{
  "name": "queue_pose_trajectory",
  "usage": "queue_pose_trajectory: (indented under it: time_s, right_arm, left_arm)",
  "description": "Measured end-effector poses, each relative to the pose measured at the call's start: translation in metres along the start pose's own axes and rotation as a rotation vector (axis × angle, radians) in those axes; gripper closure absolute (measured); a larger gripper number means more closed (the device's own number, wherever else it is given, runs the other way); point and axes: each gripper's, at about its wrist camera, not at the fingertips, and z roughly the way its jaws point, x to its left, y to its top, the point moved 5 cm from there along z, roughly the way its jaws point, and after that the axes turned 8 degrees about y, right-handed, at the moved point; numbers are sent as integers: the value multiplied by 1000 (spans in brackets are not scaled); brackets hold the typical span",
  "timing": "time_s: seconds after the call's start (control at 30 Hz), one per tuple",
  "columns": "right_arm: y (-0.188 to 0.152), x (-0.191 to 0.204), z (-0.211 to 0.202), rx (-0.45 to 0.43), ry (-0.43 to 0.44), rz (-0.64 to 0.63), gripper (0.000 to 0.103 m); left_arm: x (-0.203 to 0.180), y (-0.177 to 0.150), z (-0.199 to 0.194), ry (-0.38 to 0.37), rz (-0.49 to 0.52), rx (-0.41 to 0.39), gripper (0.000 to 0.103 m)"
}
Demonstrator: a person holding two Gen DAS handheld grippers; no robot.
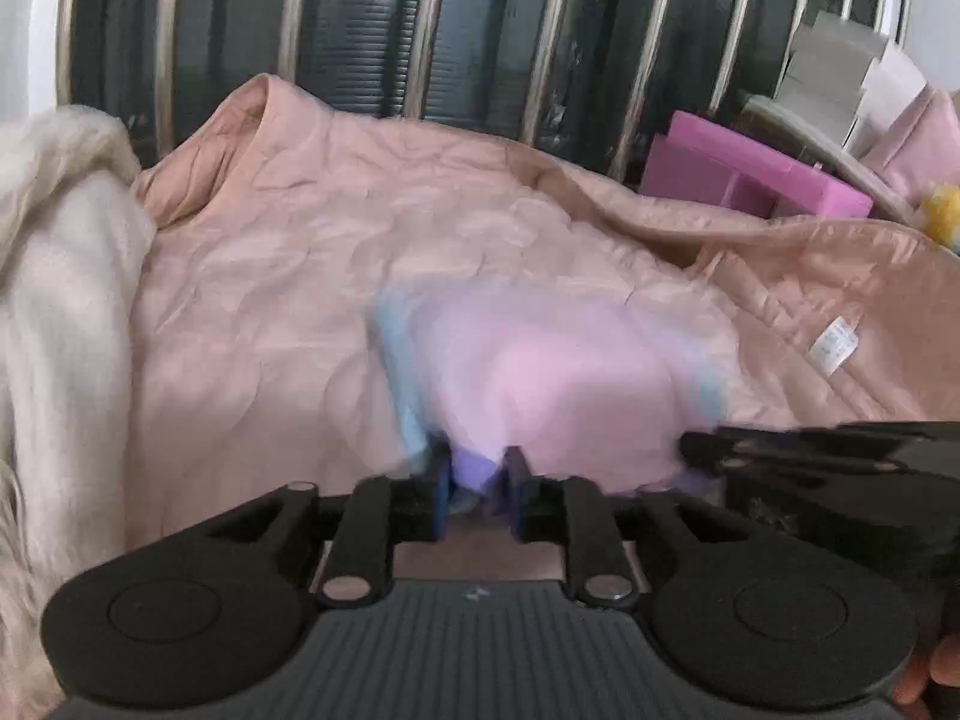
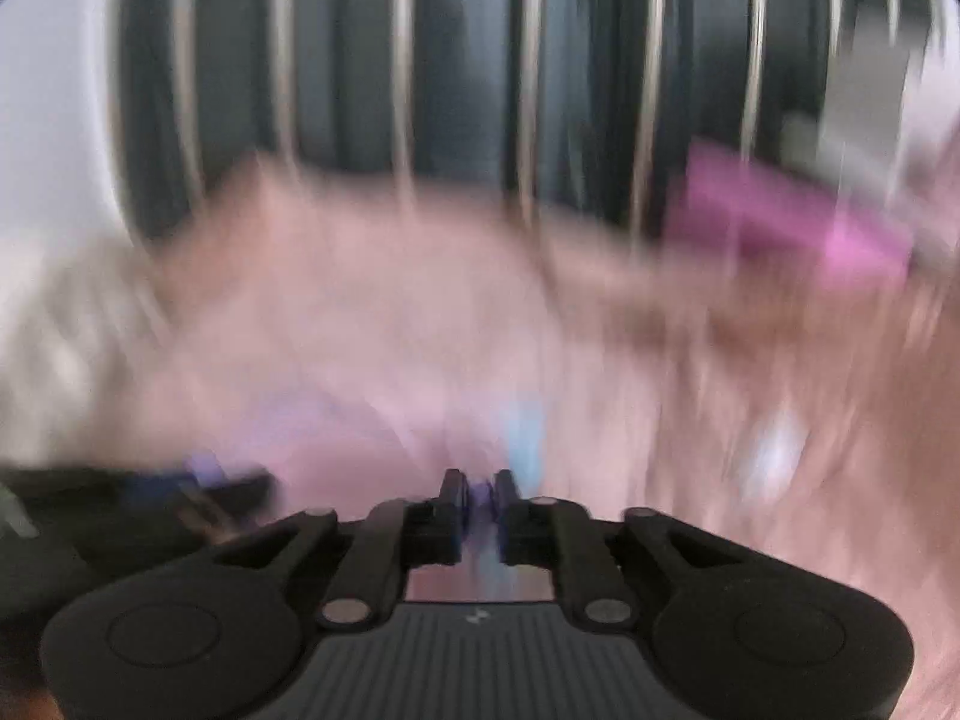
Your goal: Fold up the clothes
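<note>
A small pink, lilac and light-blue garment (image 1: 558, 384) hangs blurred in front of my left gripper (image 1: 477, 474), which is shut on its lilac edge. My right gripper (image 2: 478, 495) is shut on another part of the same garment (image 2: 372, 432); that view is heavily motion-blurred. The right gripper also shows in the left wrist view (image 1: 708, 450) at the right, close beside the left one. The left gripper shows in the right wrist view (image 2: 240, 477) at the left. Under the garment lies a peach quilted jacket (image 1: 312, 252).
A cream fluffy garment (image 1: 66, 276) lies at the left. A pink plastic box (image 1: 750, 174) and grey cartons (image 1: 840, 72) stand at the back right. A dark railing with metal bars (image 1: 420, 30) runs behind. A white care label (image 1: 834, 345) shows on the jacket.
</note>
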Motion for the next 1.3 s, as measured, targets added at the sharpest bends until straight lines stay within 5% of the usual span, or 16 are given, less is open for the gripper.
queue_pose_trajectory:
  time_s: [0.07,0.2,0.33,0.4,0.47,0.63,0.8,1.0,1.1,1.3]
  right_arm:
    - [-14,-6,9,14,5,13,66]
    - [-2,-20,-6,-61,78,100,65]
    - [-2,-22,13,-9,68,67,73]
    - [-9,-19,18,29,40,21,78]
    - [-3,-18,-20,-46,56,54,78]
    - [4,-20,-132,-208,158,149,64]
    - [-42,-3,-225,-261,224,113,38]
    - [-153,40,-256,-163,188,-147,32]
    - [-174,45,-241,-119,166,-146,12]
    - [-182,42,-206,-34,102,-80,9]
  left_arm:
    - [4,-1,-8,-19,4,-14,42]
    - [8,6,-9,-28,-15,16,38]
    - [6,0,0,17,-10,39,44]
    - [9,-1,-19,28,-24,65,47]
    - [16,3,-52,0,-50,20,47]
    - [20,2,-167,116,4,-117,27]
    - [18,-73,-255,131,-4,-166,0]
    - [21,-172,-265,242,-58,-73,0]
    - [27,-183,-257,302,-65,-58,0]
    - [34,-188,-238,313,-90,8,0]
